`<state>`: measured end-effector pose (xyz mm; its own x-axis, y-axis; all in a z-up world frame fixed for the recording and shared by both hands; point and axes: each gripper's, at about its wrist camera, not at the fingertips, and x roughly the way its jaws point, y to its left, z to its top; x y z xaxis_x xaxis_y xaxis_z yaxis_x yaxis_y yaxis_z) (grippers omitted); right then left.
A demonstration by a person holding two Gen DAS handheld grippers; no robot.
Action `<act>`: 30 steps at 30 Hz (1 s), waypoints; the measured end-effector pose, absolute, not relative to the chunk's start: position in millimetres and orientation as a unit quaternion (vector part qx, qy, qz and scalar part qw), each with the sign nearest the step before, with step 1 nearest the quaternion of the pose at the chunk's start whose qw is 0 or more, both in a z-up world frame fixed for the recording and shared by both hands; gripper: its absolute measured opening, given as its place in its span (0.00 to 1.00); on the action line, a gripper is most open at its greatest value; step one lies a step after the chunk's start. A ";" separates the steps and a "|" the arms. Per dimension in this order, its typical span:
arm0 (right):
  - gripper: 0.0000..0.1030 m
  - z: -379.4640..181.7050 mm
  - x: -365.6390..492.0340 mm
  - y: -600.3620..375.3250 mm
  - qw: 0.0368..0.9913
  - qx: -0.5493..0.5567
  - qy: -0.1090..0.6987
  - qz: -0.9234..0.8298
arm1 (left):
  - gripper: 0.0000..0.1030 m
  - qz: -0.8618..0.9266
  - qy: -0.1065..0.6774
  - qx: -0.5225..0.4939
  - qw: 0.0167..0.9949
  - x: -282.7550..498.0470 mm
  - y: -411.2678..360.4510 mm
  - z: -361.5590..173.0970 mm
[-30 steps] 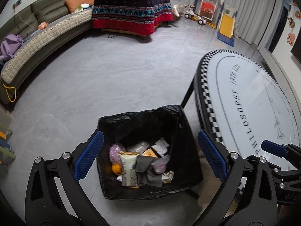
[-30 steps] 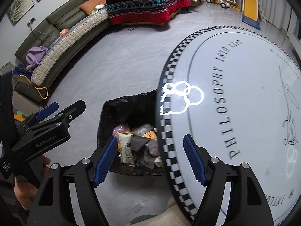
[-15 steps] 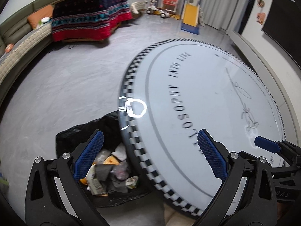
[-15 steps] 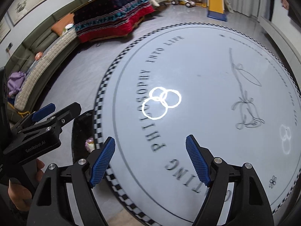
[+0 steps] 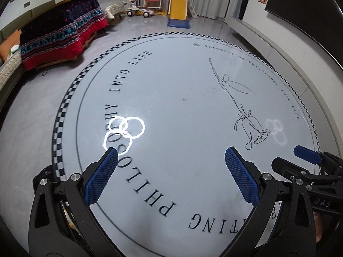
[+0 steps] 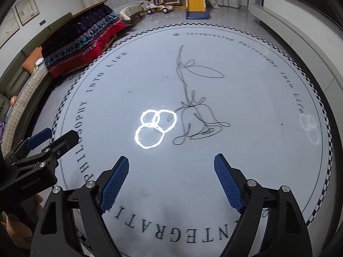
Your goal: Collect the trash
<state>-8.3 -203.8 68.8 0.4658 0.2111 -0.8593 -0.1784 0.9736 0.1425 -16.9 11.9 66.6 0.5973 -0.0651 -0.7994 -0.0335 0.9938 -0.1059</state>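
Both tools hover over a round worktop (image 5: 182, 98) with a checkered rim and printed lettering. The left tool (image 5: 169, 167) fills the bottom of the left wrist view, its blue pads spread wide with nothing between them. The right tool (image 6: 171, 171) sits likewise at the bottom of the right wrist view, pads wide apart and holding nothing. Each tool also shows at the edge of the other's view: the right one at lower right, the left one at lower left.

The trash bin (image 5: 42, 171), lined in black, peeks out at the lower left of the left wrist view, just beyond the worktop's rim and mostly hidden behind the tool's arm. Bright ring-shaped light reflections (image 6: 155, 128) lie on the worktop. A blanket-covered table (image 5: 62, 34) stands at upper left, a toy slide (image 5: 178, 8) at top centre.
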 end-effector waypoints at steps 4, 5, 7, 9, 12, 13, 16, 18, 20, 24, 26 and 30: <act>0.80 49.2 2.2 -226.3 0.856 0.021 0.510 0.086 | 0.94 -0.014 0.458 -0.044 0.888 1.5 -5.4 47.7; 0.80 44.5 5.2 -230.7 0.856 0.023 0.511 0.082 | 0.94 -0.014 0.461 -0.041 0.886 5.5 -8.8 43.5; 0.80 39.1 7.5 -234.6 0.857 0.023 0.510 0.076 | 0.94 -0.013 0.463 -0.032 0.886 12.5 -14.5 36.4; 0.80 34.7 11.1 -237.6 0.860 0.021 0.505 0.071 | 0.94 -0.012 0.461 -0.023 0.887 17.3 -19.5 32.5; 0.80 28.4 17.2 -238.1 0.868 0.010 0.492 0.063 | 0.94 -0.013 0.456 -0.008 0.890 22.8 -26.5 27.5; 0.80 26.7 19.4 -238.3 0.872 0.007 0.486 0.060 | 0.94 -0.011 0.451 -0.001 0.892 24.1 -28.2 26.2; 0.80 20.6 24.6 -239.3 0.880 -0.003 0.473 0.051 | 0.94 -0.007 0.446 0.008 0.895 30.2 -30.6 20.7; 0.80 15.0 28.2 -240.8 0.882 -0.006 0.469 0.047 | 0.94 -0.006 0.445 0.006 0.895 34.2 -29.4 16.1; 0.80 9.6 31.6 -242.3 0.883 -0.006 0.468 0.044 | 0.94 -0.005 0.444 0.006 0.896 37.0 -28.3 10.9; 0.85 9.0 30.7 -240.9 0.892 -0.014 0.450 0.039 | 0.94 -0.012 0.454 0.005 0.891 40.9 -31.4 3.2; 0.88 8.1 32.2 -243.1 0.894 -0.006 0.447 0.037 | 0.94 -0.013 0.457 0.004 0.889 41.6 -31.5 2.4; 0.89 8.5 33.0 -243.5 0.893 -0.007 0.448 0.036 | 0.94 -0.009 0.459 0.011 0.888 39.4 -37.0 2.3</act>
